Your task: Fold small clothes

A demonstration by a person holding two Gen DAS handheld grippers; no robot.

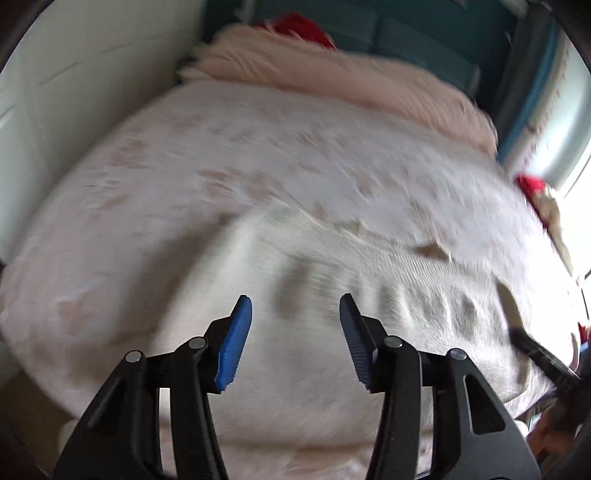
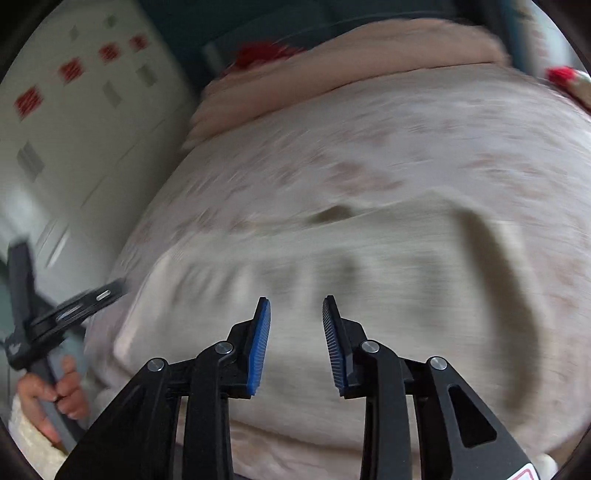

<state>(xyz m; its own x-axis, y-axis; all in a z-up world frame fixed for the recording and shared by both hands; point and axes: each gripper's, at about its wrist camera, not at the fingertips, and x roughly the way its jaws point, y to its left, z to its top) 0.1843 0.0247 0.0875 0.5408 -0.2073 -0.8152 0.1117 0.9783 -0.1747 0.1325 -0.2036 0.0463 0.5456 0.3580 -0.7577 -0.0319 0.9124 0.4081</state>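
A cream-white small garment [image 1: 332, 280] lies wrinkled on a pale pink patterned bed cover [image 1: 184, 155]. It also shows in the right wrist view [image 2: 369, 266], with a raised fold on its right side. My left gripper [image 1: 295, 306] is open and empty, hovering above the garment's near left part. My right gripper [image 2: 295, 306] is open and empty above the garment's near middle. The right gripper's arm shows at the left view's right edge [image 1: 543, 354]; the left gripper, held by a hand, shows at the right view's left edge [image 2: 66, 317]. Both views are motion-blurred.
A fluffy pink blanket [image 1: 332, 77] lies at the bed's far end, with a red item [image 1: 303, 26] behind it. Another red item [image 1: 532, 188] sits at the bed's right edge. A white wardrobe [image 2: 81, 147] stands to the left. A teal wall is behind the bed.
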